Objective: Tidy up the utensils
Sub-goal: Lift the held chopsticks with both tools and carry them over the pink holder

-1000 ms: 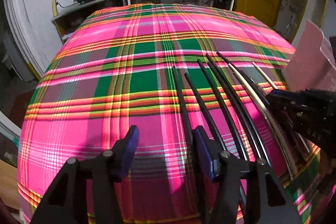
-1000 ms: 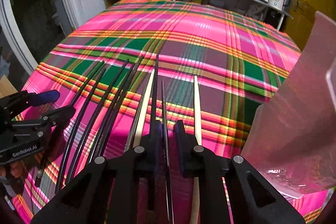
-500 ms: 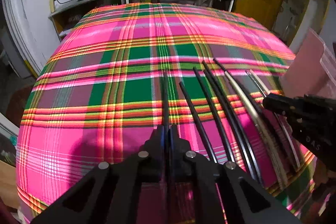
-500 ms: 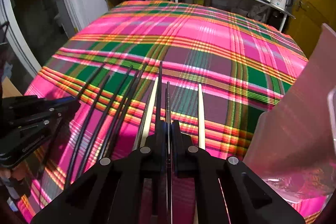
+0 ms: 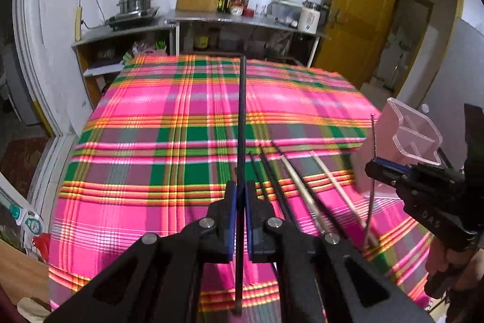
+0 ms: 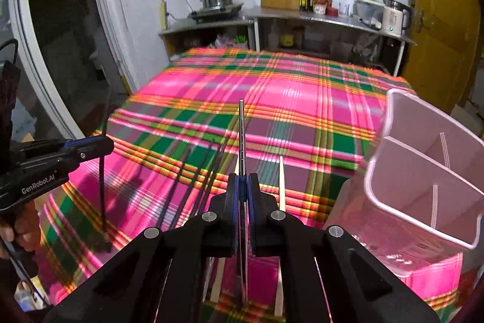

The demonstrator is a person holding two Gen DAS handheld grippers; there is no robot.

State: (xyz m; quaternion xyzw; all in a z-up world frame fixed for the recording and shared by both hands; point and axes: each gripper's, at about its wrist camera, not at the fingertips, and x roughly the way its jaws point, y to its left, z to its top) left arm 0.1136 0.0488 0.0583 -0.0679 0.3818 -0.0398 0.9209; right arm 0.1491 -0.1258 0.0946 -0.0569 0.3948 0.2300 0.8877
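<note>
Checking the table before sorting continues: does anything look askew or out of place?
Nothing is spilled or damaged. Loose chopsticks lie fanned unevenly on the plaid tablecloth, while the clear divided holder stands empty.

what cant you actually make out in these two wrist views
- Left wrist view: black chopstick in the left gripper; its lower end is hidden by the fingers.
- Right wrist view: slim metal chopstick in the right gripper; rear hidden likewise.
- Clear plastic divided holder: cut by the right edge.
- Loose chopsticks: count blurred.
</note>
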